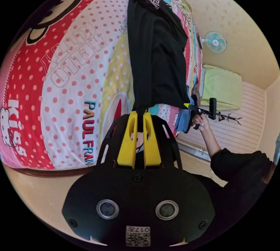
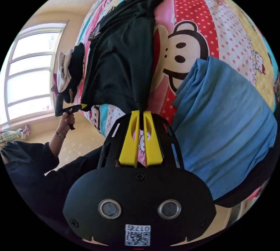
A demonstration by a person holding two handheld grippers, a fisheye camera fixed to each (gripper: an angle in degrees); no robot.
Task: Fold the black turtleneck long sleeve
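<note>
The left gripper [image 1: 140, 117] pinches the black turtleneck's [image 1: 156, 55] hem between nearly closed jaws; the right gripper [image 2: 140, 114] likewise clamps its other corner, cloth stretching beyond both tips.

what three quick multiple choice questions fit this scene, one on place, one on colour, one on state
1. Where does the black turtleneck lie?
A. on the patterned bed cover
B. on the floor
C. on a chair

2. What colour is the folded cloth beside it in the right gripper view?
A. green
B. blue
C. white

3. How do the left gripper and right gripper stand?
A. both wide open
B. one open, one shut
C. both shut on the garment's edge

Answers: 1 A, the garment is spread over the cartoon-printed cover. 2 B, the cloth is plainly blue. 3 C, each pair of yellow jaws pinches black fabric between its tips.
</note>
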